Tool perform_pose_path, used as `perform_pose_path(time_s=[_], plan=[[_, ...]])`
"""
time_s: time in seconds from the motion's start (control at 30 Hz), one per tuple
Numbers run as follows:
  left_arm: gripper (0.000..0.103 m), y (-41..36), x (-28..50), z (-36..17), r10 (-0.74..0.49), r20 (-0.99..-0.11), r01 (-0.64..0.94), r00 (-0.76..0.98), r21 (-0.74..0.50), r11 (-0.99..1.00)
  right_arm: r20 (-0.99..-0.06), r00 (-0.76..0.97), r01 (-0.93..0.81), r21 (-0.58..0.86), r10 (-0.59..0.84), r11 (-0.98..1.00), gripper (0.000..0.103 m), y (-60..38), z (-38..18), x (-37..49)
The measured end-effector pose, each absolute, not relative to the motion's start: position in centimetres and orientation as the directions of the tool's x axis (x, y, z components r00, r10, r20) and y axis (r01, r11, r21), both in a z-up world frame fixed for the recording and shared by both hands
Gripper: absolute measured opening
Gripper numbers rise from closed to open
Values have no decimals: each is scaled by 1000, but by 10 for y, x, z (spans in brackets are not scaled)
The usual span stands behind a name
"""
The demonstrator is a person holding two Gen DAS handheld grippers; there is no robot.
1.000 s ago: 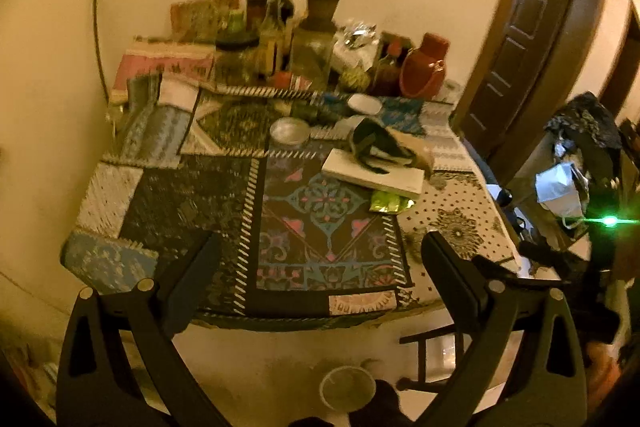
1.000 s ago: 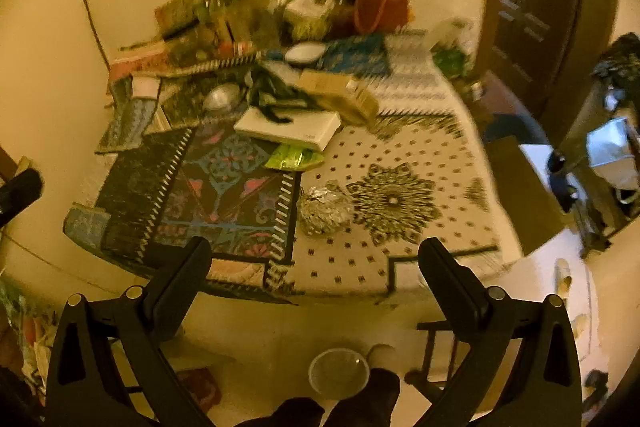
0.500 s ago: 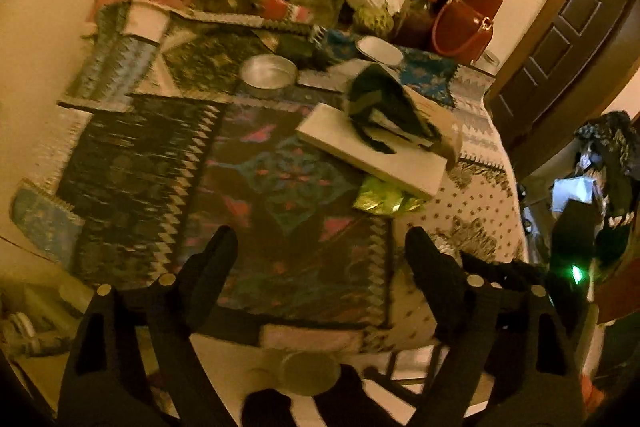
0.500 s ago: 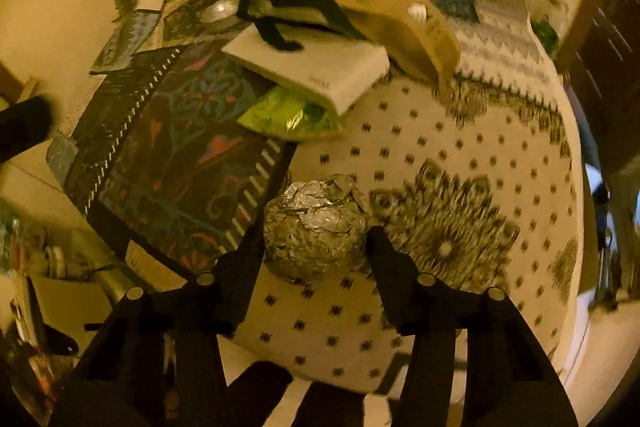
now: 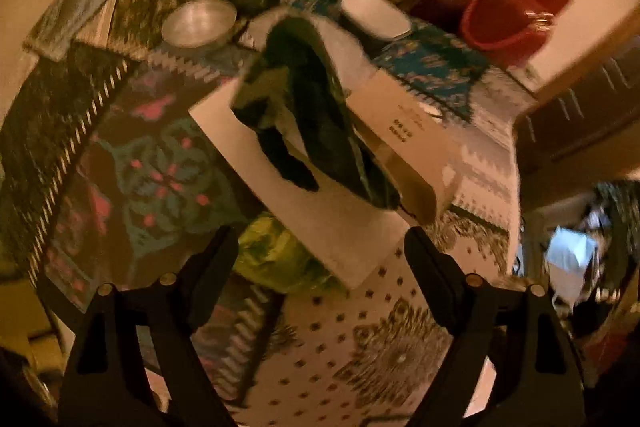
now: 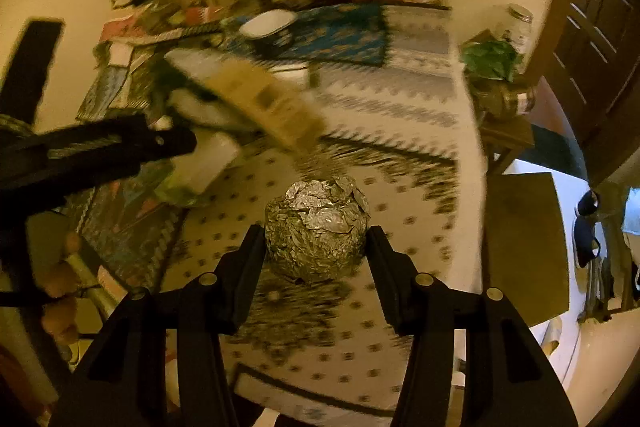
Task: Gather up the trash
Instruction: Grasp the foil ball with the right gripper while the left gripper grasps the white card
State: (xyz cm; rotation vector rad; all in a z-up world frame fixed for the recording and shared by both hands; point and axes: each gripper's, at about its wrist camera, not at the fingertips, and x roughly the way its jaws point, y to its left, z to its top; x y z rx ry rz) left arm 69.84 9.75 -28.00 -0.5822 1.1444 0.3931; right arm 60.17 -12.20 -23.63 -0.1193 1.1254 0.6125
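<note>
A crumpled foil ball sits between the fingers of my right gripper, which is shut on it just above the dotted tablecloth. My left gripper is open and empty, hovering over a crumpled green wrapper that lies half under a white box. The left gripper also shows in the right wrist view at the left, over the same wrapper.
A dark cloth and a tan carton lie on the white box. A metal tin, a white bowl, a red jug and bottles crowd the far side. A side table stands to the right.
My right gripper closed in on the foil ball and now grips it, lifted and turned. My left gripper moved forward and down toward the green wrapper, still open.
</note>
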Motion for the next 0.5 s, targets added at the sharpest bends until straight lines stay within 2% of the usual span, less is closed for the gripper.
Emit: perform_pose_path(time_s=[0.17,0.43,0.5], plan=[[85,91,711,-300,14,-944,-663,331,-222,715,-870,303,-498,205,390,843,48,-141,-237,617],[85,86,716,-304,171,-939,-728,297,-107,677,-874,289,-493,213,391,843,48,-156,-244,622],[83,90,710,-303,173,-936,-730,305,-113,674,-870,291,-500,217,398,839,48,-156,-243,621]])
